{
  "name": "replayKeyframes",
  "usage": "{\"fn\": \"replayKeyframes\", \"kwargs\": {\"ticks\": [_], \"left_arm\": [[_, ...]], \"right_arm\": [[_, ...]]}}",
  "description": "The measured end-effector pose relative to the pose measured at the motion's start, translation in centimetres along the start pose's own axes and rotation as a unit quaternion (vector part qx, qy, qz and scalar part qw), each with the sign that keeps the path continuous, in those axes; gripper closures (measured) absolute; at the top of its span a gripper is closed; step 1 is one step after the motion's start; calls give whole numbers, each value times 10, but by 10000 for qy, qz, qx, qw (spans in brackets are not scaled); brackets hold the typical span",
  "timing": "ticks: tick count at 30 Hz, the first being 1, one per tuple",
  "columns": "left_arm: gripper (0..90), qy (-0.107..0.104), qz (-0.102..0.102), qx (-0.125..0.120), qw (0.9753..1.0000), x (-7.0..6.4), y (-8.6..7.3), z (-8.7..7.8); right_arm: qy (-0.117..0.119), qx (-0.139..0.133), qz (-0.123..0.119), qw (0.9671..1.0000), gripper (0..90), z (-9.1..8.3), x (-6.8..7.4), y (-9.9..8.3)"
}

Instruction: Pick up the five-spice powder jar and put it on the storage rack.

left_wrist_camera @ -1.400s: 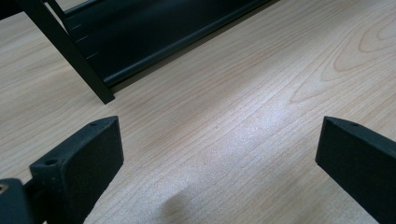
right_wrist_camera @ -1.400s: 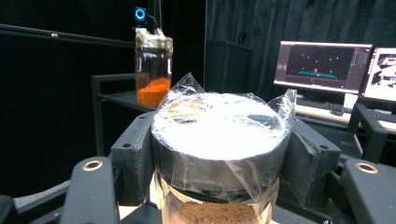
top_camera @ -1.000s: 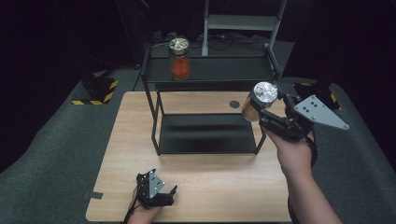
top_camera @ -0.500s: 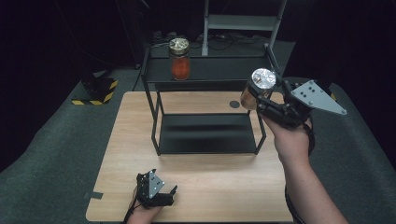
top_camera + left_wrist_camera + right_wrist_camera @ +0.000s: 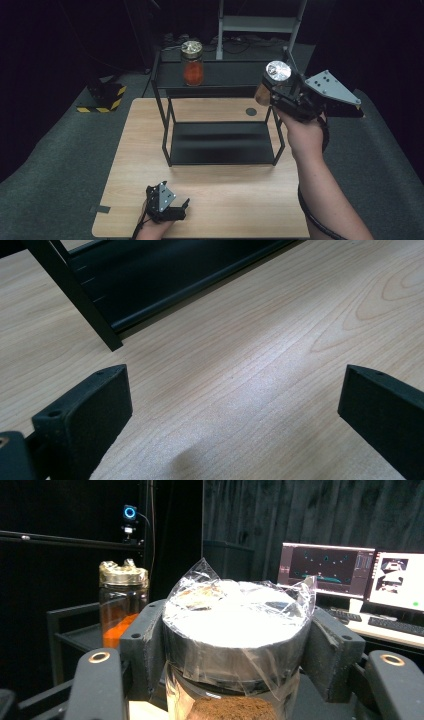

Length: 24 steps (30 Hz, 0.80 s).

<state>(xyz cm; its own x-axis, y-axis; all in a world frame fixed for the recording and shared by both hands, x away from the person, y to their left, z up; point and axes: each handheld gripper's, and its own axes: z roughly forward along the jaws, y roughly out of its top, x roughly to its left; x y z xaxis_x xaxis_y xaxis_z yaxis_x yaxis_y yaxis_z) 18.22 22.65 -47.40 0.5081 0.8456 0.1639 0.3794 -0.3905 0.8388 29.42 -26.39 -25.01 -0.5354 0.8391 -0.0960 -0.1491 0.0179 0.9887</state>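
High view: the right hand-held gripper [image 5: 272, 95] is raised above the right end of the black shelf rack [image 5: 220, 145], just beside the rack's upper tier, and pinches a jar of brown powder [image 5: 270, 82] by its lid. The jar stands roughly upright in the grip, clear of both the rack and the bench [image 5: 145, 125].

Right gripper view: the two black jaws press against opposite sides of the dark lid [image 5: 235, 630], which is covered with crinkled clear film; brown powder shows through the glass below the lid. A second jar [image 5: 121, 605] with orange contents and a gold-coloured wrapped top stands farther off on the rack's upper tier, apart from the held jar. Lit monitors [image 5: 350, 572] stand in the background at the right.

High view: the orange jar [image 5: 192, 62] sits at the left part of the top tier. The left hand-held gripper [image 5: 182, 209] rests low near the bench's front edge, well apart from the rack.

Left gripper view: its jaws are spread wide with bare wood between them; a rack leg [image 5: 75, 295] stands ahead.
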Motion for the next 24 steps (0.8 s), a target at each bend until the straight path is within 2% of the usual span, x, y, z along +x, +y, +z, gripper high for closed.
{"fn": "replayKeyframes", "kwargs": {"ticks": [7,12,24], "left_arm": [[11,8,55,-26,10000,-1,-1,-1],[11,-5,-8,-48,10000,1,-2,-1],[11,-59,-43,-70,9999,3,-3,-1]], "right_arm": [[-98,25,49,9999,339,15,-3,0],[-108,8,88,9999,339,27,-6,2],[-173,46,14,9998,339,56,-6,6]]}}
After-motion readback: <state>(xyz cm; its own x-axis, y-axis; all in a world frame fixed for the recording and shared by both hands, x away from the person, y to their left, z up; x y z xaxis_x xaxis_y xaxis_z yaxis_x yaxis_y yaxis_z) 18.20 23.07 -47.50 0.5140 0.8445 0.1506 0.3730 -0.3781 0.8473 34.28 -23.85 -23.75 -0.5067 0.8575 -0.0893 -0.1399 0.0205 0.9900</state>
